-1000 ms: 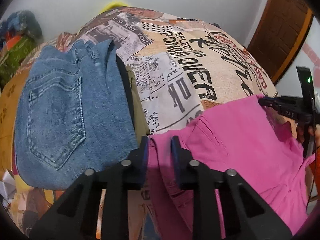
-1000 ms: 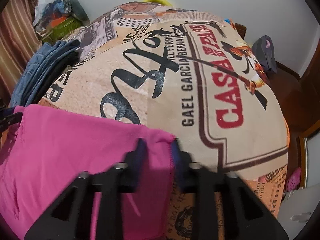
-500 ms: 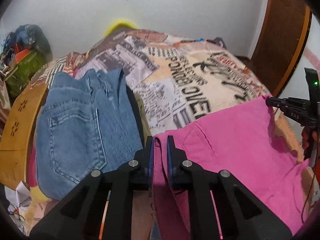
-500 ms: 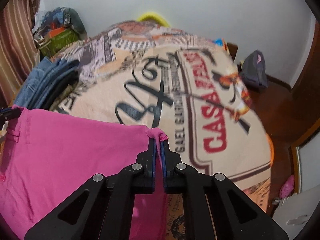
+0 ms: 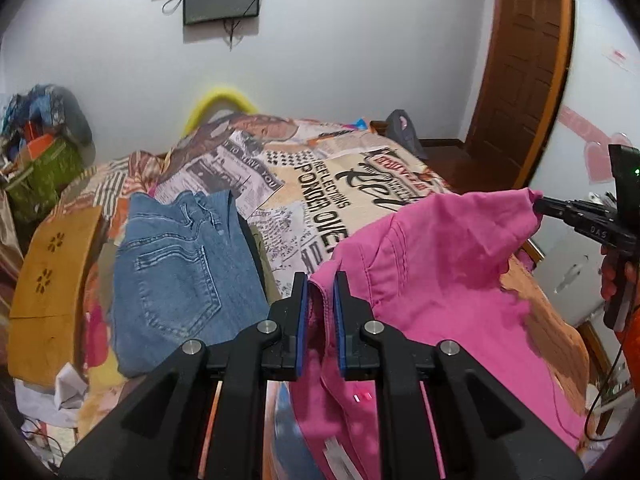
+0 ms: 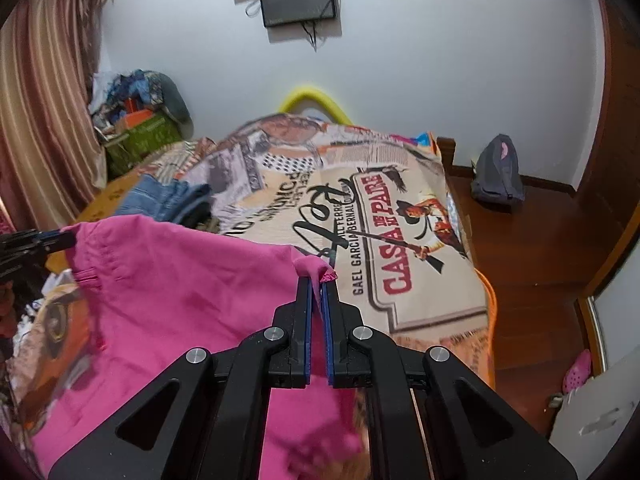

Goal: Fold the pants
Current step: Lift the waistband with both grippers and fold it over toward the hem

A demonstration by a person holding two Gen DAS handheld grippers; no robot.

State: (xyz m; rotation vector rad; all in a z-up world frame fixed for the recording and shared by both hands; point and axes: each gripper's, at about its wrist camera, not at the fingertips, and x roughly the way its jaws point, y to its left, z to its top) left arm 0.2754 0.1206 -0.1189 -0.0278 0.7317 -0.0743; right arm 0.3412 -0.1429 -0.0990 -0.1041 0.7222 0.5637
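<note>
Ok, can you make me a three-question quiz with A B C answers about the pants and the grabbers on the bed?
1. Where are the folded jeans?
A. on the bed's left side
B. on the floor
C. on the door

2. What colour are the pants being held?
A. green
B. pink
C. white

3. What is the right gripper doing?
A. hanging open
B. holding jeans
C. pinching the pink cloth

Answers: 1 A, they lie left of the pink pants on the bedspread. 2 B, bright pink fabric. 3 C, its fingers clamp a pink corner, as does the left gripper.
</note>
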